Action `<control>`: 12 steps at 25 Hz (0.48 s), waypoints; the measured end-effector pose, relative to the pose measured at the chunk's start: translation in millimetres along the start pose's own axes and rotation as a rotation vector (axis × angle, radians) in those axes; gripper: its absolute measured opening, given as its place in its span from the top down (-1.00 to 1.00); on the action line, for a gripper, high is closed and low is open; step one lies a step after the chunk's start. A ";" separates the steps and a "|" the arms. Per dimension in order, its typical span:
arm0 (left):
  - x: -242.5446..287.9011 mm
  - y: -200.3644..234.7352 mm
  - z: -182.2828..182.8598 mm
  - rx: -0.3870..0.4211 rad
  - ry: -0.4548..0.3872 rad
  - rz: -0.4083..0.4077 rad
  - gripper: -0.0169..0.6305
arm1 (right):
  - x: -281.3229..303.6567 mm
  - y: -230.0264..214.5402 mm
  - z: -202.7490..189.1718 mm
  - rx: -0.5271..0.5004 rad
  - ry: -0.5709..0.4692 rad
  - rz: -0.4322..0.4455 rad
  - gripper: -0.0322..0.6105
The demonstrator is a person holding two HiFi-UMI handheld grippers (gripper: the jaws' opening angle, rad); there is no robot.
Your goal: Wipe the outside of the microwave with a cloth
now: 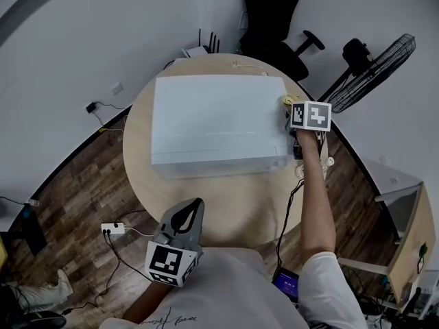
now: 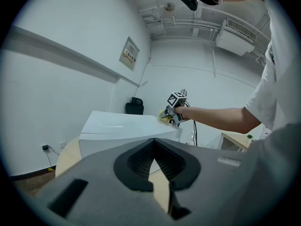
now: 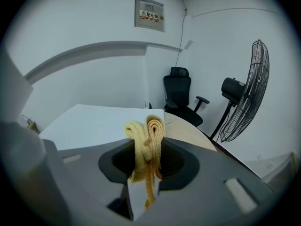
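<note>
"On the round worktop, where is the cloth just now?"

"At the far right corner of the microwave. The right gripper has its jaws clamped on the cloth, a yellow folded wad that sticks out past the tips. It sits at the edge of the white top panel, but I cannot tell whether it presses down."

"And the other one?"

"The left gripper hangs low near the person's body, well apart from the microwave. Its jaws are together with nothing between them."

"So what makes this stroke a good one?"

"I judge this to be a pass over the top panel, taken from its corner. The wad is narrow, so lay the protruding fold flat on the panel and run straight, overlapping lanes from the right edge to the left. Tilt the gripper so that only fabric touches, because the hard tips could mark the paint."

"Anything to mind?"

"A dark cable runs off the worktop's right side under the forearm, and a wide sweep could snag it. If the microwave slides, the free gripper could steady its near left corner. The sides and front would follow, each with the wrist turned so the fold meets the face squarely."
</note>
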State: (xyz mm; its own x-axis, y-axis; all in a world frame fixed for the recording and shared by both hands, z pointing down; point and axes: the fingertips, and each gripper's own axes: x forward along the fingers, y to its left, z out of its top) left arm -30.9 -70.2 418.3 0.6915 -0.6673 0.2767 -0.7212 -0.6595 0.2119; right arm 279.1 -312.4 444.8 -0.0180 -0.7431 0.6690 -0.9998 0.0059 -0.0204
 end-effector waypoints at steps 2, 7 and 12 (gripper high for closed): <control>-2.1 1.6 0.8 -0.003 -0.005 0.004 0.97 | -0.1 5.7 -0.2 0.003 0.005 0.010 0.52; -6.8 1.2 2.0 -0.003 -0.020 0.000 0.97 | -1.4 22.2 -0.9 -0.008 0.008 0.025 0.52; -7.3 -1.2 -0.5 -0.004 -0.021 -0.005 0.97 | -2.5 27.6 -2.1 0.004 0.000 0.026 0.52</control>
State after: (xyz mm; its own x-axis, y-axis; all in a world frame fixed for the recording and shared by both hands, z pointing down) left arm -35.0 -64.4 416.5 0.6961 -0.6708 0.2560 -0.7176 -0.6619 0.2168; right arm 251.5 -309.1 444.1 -0.0437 -0.7429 0.6680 -0.9989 0.0224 -0.0405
